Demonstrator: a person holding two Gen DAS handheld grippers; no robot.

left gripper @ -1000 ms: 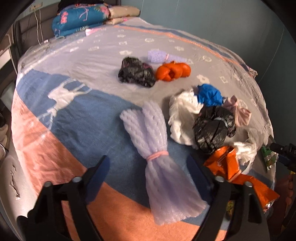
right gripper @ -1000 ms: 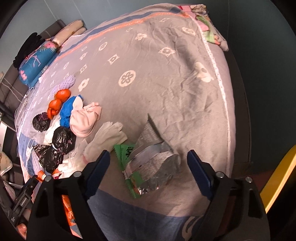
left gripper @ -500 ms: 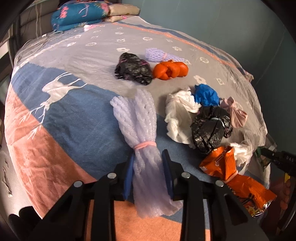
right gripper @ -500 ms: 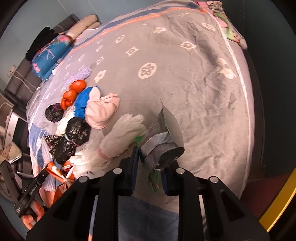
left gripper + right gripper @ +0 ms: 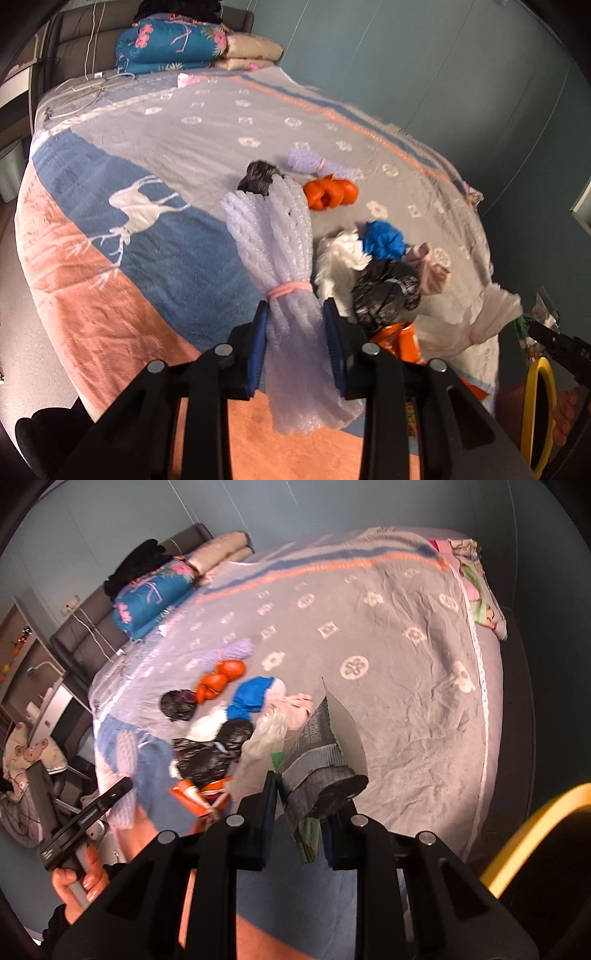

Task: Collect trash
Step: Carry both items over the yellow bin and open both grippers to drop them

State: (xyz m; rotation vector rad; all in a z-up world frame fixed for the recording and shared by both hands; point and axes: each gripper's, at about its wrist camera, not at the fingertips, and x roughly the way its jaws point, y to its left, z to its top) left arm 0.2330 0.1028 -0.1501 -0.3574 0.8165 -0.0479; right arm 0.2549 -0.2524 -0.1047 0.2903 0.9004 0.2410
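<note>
Left wrist view: the left tool (image 5: 295, 345) is pinching the foam net (image 5: 284, 266) just below its pink band (image 5: 289, 288). A second ago its fingers were spread wide on either side of the net; half a second ago they had closed on it while it lay on the bed (image 5: 147, 155). Now the net stands up off the blanket, its upper end covering part of the far black bag (image 5: 258, 177). The orange bag (image 5: 330, 192), blue bag (image 5: 384, 242), white bag (image 5: 340, 264) and near black bag (image 5: 386, 293) lie where they were.

Right wrist view: the right tool (image 5: 301, 812) is pinching the silver wrapper (image 5: 325, 760), with a green packet (image 5: 306, 840) caught below it. A second ago this tool was spread around the wrapper lying flat; now the wrapper is raised clear of the bed, crumpled between the fingers, and a yellow rim (image 5: 535, 827) has come in at lower right.
</note>
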